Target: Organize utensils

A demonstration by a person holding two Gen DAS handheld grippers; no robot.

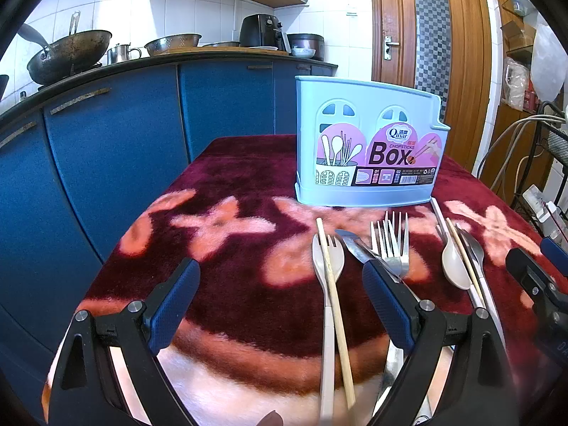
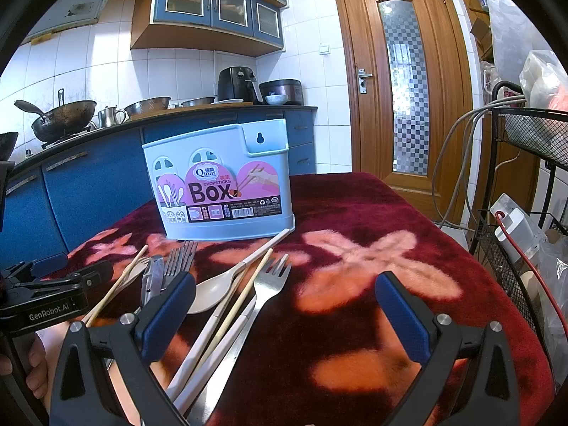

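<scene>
both the left gripper [image 1: 280, 298] and right gripper [image 2: 285, 314] hover wide apart and empty; no utensil is yet picked, so next likely comes closing on a fork [image 1: 390, 245] for the box [image 1: 367, 149].

A counter [image 2: 198, 112] with blue cabinet fronts is the landmark. On it, from the left: a wok [image 2: 64, 118], a steel jug [image 2: 108, 116], a colander [image 2: 147, 105], a black air fryer [image 2: 236, 83] and a cooker [image 2: 282, 91]. Right of the counter stands a wooden door [image 2: 401, 88]; above it hang wall cabinets [image 2: 216, 7].
</scene>
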